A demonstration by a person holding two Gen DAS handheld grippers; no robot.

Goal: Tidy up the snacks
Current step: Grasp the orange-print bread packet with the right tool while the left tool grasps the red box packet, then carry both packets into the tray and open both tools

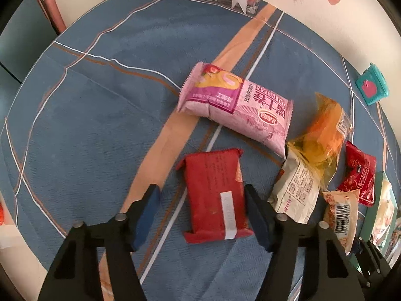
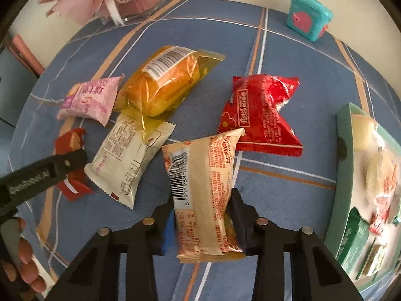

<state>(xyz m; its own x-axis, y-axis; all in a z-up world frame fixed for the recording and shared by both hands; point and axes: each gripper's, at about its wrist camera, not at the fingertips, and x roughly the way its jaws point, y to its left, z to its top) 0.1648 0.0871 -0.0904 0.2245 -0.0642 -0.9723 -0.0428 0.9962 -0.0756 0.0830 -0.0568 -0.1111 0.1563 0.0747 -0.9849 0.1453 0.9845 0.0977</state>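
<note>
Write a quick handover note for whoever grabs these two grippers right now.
Left gripper: fingers straddle the red packet on the tablecloth, not clamped yet.
Right gripper: shut on the beige barcode packet.
Done: some snacks already lie in the green tray.
Left: pink packet, orange bread bag, white packet, red foil packet are loose on the cloth.

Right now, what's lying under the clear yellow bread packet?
The yellow bread packet's flat tail overlaps the top edge of the white snack packet. The blue tablecloth shows around them; whatever sits beneath the loaf itself is covered.
</note>
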